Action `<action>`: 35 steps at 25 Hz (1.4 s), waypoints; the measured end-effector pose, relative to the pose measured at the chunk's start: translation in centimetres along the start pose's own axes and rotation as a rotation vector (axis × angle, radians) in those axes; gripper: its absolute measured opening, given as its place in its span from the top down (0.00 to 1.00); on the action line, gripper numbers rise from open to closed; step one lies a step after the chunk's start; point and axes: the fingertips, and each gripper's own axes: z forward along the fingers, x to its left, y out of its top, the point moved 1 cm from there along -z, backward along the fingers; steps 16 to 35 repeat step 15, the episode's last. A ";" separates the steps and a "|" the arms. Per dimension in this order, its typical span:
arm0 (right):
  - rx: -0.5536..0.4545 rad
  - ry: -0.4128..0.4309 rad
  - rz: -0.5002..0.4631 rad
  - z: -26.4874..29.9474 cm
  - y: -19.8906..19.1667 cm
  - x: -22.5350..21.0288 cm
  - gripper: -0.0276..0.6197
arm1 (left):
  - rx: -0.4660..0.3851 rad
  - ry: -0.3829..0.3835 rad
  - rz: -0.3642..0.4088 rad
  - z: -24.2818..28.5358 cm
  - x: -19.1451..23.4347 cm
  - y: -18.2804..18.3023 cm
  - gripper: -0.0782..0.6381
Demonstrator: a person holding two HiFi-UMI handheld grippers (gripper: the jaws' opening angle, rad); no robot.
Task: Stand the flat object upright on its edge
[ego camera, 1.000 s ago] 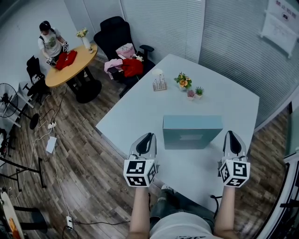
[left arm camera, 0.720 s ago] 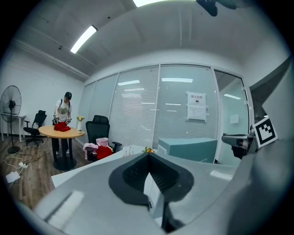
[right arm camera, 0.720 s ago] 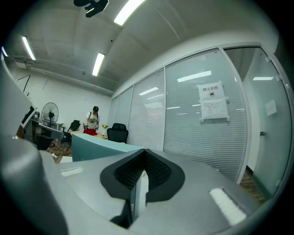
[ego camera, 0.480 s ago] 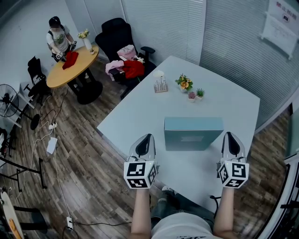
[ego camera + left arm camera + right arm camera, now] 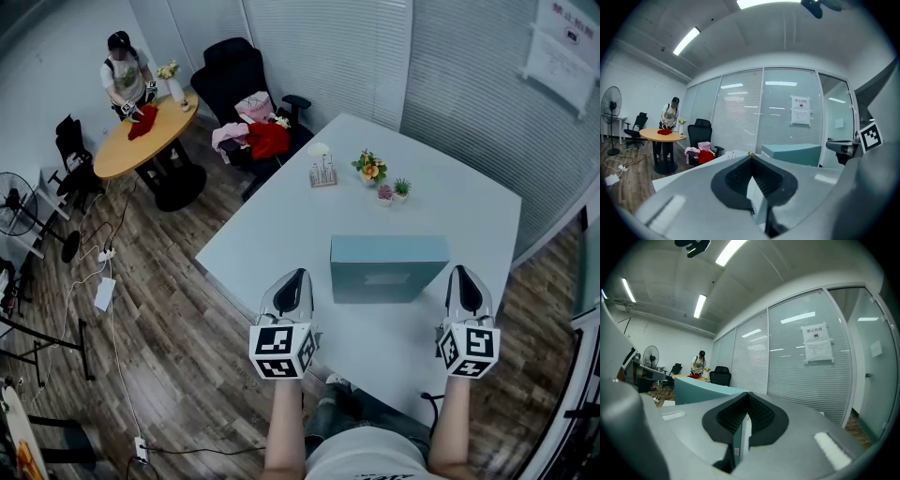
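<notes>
A flat teal box (image 5: 387, 267) rests on the white table (image 5: 281, 225), and a pale label shows on the side facing me. My left gripper (image 5: 292, 281) hovers at the table's near edge, left of the box, jaws shut and empty. My right gripper (image 5: 464, 278) sits to the box's right, also shut on nothing. The left gripper view has the box (image 5: 792, 153) ahead to the right, beyond the closed jaws (image 5: 751, 161). From the right gripper view the box (image 5: 701, 389) lies ahead to the left of the closed jaws (image 5: 746, 401).
Small flower pots (image 5: 369, 165) and a little holder (image 5: 322, 170) stand at the table's far side. Off to the left, a person (image 5: 125, 75) stands at a round wooden table (image 5: 141, 136). A black chair (image 5: 234, 70) with clothes and a fan (image 5: 14, 202) stand on the floor.
Both grippers have stayed almost where they were. The person at the round table has moved along it to the right.
</notes>
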 end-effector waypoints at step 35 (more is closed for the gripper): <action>0.000 -0.006 0.022 0.1 -0.4 -1.0 0.92 | 0.002 -0.014 0.009 0.6 -0.9 0.0 0.89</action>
